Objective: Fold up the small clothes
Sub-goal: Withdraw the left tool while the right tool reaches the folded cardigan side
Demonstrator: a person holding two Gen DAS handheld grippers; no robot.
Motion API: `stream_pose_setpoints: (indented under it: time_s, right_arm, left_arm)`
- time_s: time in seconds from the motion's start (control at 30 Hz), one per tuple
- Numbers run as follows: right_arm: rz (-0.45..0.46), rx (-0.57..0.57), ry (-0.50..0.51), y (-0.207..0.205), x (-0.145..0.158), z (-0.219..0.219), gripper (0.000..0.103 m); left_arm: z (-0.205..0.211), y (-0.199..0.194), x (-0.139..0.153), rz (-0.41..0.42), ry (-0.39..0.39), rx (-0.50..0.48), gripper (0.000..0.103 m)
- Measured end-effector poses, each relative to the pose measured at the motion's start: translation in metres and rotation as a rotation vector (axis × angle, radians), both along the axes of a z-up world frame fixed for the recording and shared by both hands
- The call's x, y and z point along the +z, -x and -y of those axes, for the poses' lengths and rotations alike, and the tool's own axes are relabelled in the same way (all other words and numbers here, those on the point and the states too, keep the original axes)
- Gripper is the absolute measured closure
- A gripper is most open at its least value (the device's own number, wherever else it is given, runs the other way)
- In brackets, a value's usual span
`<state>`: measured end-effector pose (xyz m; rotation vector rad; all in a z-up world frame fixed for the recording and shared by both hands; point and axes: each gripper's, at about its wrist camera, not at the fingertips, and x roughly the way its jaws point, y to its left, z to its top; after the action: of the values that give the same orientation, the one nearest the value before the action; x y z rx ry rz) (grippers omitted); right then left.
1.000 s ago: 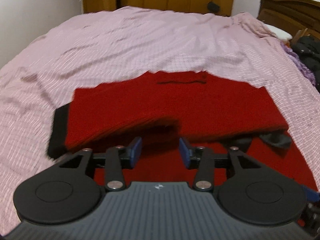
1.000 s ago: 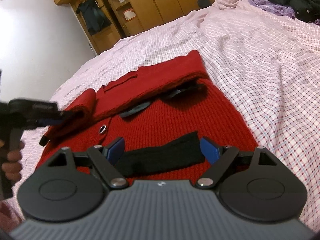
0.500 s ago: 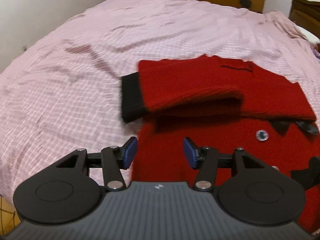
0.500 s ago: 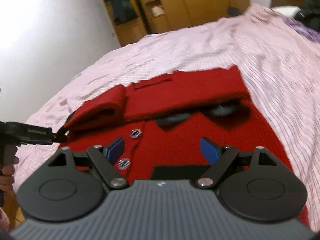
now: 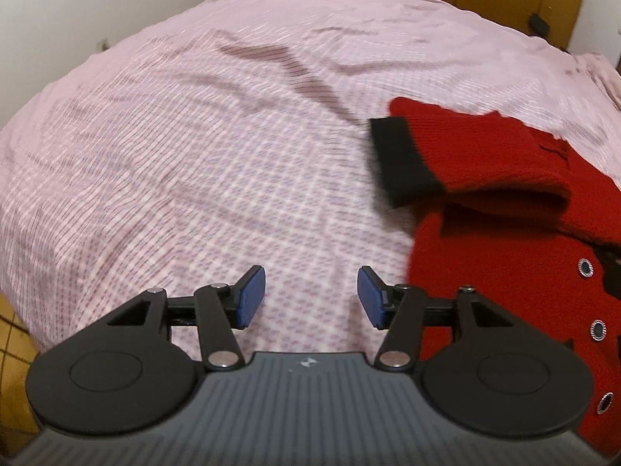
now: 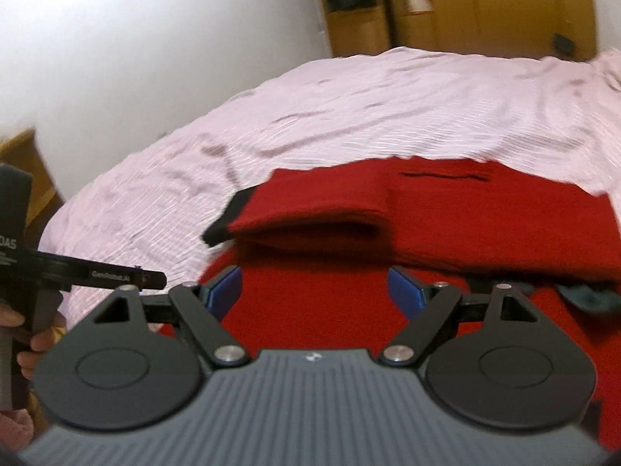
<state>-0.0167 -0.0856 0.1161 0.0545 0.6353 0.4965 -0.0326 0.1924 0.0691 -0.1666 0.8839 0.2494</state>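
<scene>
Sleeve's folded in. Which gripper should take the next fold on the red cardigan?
Probably the right. The right gripper is open directly over the red cardigan, facing the folded sleeve. The left gripper, also open, is over bare bedsheet, with the cardigan off to its right.

**Knit, cotton, matt plastic**

The red cardigan (image 5: 500,163) is coarse ribbed knit with shiny metal-rimmed buttons (image 5: 585,267). The pink checked bedsheet (image 5: 202,147) is thin, wrinkled cloth. The wardrobe (image 6: 485,4) looks like smooth wood.
</scene>
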Motion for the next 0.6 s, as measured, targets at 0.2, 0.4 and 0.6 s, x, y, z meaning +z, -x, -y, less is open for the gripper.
stream_pose_setpoints:
  time_s: [0.2, 0.4, 0.6]
  right_arm:
    - [-0.006, 0.07, 0.112, -0.021, 0.005, -0.041, 0.02]
    - [0.027, 0.13, 0.21, -0.038, 0.004, -0.084, 0.02]
    - [-0.008, 0.17, 0.264, -0.055, -0.008, -0.111, 0.02]
  left_arm:
    - [-0.036, 0.012, -0.006, -0.006, 0.026, 0.08, 0.042]
    - [-0.066, 0.023, -0.014, 0.002, 0.101, 0.128, 0.042]
    - [-0.077, 0.027, -0.023, 0.011, 0.146, 0.125, 0.042]
